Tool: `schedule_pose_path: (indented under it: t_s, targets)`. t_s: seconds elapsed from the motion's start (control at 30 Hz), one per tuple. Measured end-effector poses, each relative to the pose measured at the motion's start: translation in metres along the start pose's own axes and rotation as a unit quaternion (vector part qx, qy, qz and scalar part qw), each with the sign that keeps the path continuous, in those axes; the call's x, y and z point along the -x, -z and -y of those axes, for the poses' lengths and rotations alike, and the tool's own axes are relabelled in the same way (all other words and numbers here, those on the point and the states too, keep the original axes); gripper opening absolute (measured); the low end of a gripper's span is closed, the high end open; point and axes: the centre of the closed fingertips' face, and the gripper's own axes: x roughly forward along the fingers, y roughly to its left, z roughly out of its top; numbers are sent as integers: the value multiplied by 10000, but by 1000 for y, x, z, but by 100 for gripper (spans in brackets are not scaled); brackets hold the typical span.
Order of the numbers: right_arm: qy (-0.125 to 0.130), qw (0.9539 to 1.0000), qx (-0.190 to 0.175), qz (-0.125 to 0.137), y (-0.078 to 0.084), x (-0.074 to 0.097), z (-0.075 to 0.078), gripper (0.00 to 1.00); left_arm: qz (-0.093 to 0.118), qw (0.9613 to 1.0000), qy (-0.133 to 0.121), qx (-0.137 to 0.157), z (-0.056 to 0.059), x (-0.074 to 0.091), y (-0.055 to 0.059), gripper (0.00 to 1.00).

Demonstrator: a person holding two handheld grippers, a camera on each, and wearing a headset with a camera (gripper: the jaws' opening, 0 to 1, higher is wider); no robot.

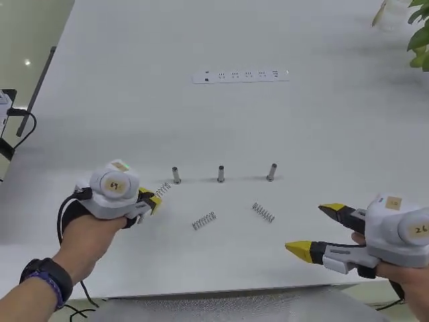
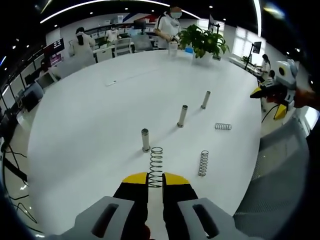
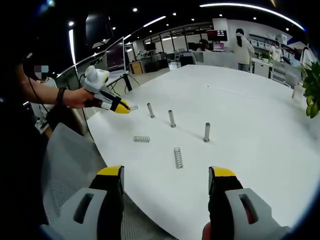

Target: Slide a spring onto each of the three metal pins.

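Note:
Three short metal pins stand upright in a row on the white table: left pin [image 1: 176, 175], middle pin [image 1: 220, 174], right pin [image 1: 271, 172]. My left gripper [image 1: 153, 199] is shut on the near end of a spring [image 1: 163, 190], just short of the left pin [image 2: 145, 140]. In the left gripper view the spring [image 2: 156, 165] sticks out from the closed jaws towards that pin. Two loose springs lie on the table, one [image 1: 204, 221] in front of the middle pin and one [image 1: 263, 212] in front of the right pin. My right gripper [image 1: 310, 228] is held open off to the right, with nothing in it.
A white power strip [image 1: 241, 76] lies farther back on the table. A potted plant [image 1: 419, 33] is at the far right corner. The table's front edge [image 1: 221, 292] runs just below the grippers. People stand at the table's far end [image 2: 170, 22].

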Motion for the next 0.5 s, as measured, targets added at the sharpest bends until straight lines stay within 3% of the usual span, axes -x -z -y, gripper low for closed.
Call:
schedule_pose_path:
  t_s: [0.13,0.37,0.5]
  targets:
    - [-21,10000,6,5,-1,0,0,67,140,9998,48,-147,6,6,-15,2]
    - [-84,9999,-6,58,-6,-3,-1,66,292,9986,158,-403,13,8,-31,2]
    - [-136,9999,46,71,-10,-6,-3,65,358,9978,260,-503,24,11,-42,2]
